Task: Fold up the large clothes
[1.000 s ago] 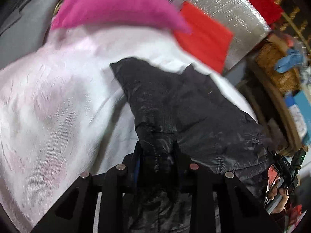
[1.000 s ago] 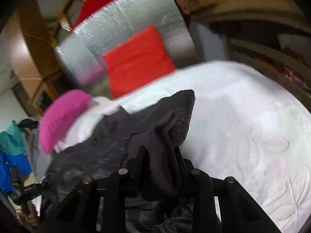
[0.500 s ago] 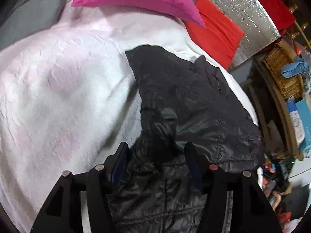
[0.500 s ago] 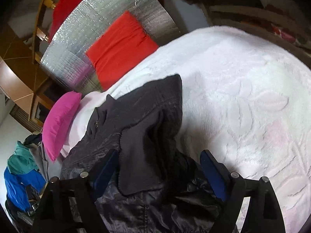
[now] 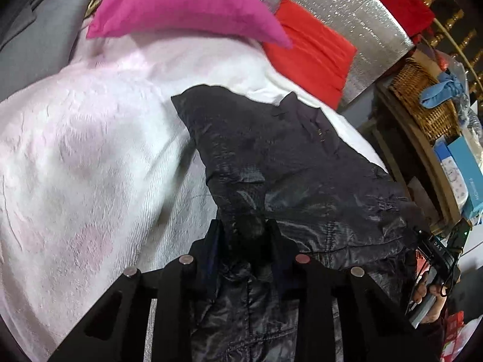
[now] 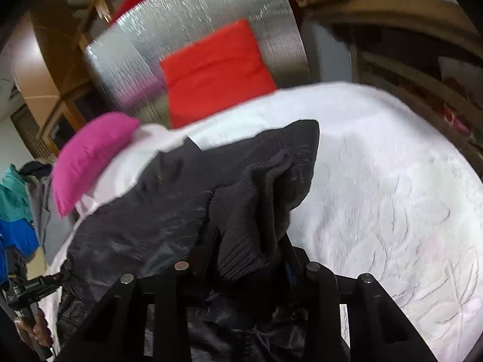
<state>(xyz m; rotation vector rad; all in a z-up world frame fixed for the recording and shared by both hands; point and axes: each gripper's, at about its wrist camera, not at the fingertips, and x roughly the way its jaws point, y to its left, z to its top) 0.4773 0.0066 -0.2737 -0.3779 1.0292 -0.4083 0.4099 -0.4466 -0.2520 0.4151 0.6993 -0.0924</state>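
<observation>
A large black shiny jacket (image 5: 302, 175) lies across a white and pale pink bedspread (image 5: 84, 163). My left gripper (image 5: 244, 229) is shut on a bunched fold of the jacket near its near edge. In the right wrist view the jacket (image 6: 145, 211) spreads to the left, and my right gripper (image 6: 250, 241) is shut on its dark ribbed knit hem (image 6: 259, 199), which bulges up between the fingers. The other gripper shows at the left edge of the right wrist view (image 6: 27, 289), held by a hand.
A magenta pillow (image 5: 181, 3) and a red pillow (image 5: 311, 57) lie at the head of the bed against a silver headboard (image 5: 347, 3). A wicker basket (image 5: 422, 96) and boxes sit on shelves to the right. Blue and teal clothes (image 6: 15, 211) hang at the left.
Half a second ago both grippers were open over the jacket. Now both have shut on it again, the left on a fold, the right on the ribbed hem.
</observation>
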